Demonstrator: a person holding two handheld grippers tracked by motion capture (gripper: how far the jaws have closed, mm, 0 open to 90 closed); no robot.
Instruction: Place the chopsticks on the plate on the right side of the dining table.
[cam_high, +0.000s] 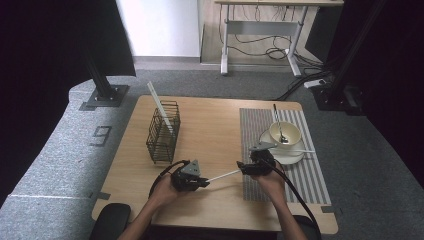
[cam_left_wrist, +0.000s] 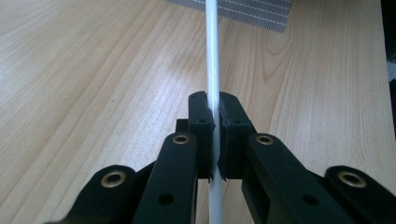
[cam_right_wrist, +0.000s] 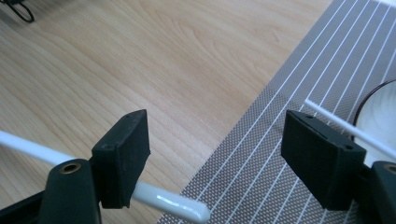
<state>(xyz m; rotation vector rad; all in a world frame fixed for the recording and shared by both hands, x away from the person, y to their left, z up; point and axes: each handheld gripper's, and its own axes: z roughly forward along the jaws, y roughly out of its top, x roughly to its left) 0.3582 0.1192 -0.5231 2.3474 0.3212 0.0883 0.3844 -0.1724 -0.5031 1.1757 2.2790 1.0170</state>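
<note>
Left gripper (cam_left_wrist: 215, 109) clamped tight on white chopstick (cam_left_wrist: 212, 46), which runs toward 12 o'clock over the worktop (cam_left_wrist: 93, 70). Right gripper (cam_right_wrist: 217, 154) stands wide open, chopstick tip beneath its left jaw, untouched. High view adds basket (cam_high: 163, 132), bowl (cam_high: 285, 133) on a partly hidden plate (cam_high: 292, 156).

Light wooden rectangular table (cam_high: 215, 125) on grey carpet. Directly on top: black wire-mesh basket (cam_high: 163, 133), left of centre, upright; grey striped woven placemat (cam_high: 312, 175) covering right side, reaching near front edge. White round plate (cam_high: 292, 156) sits on placemat. Wood between basket and placemat bare.
</note>
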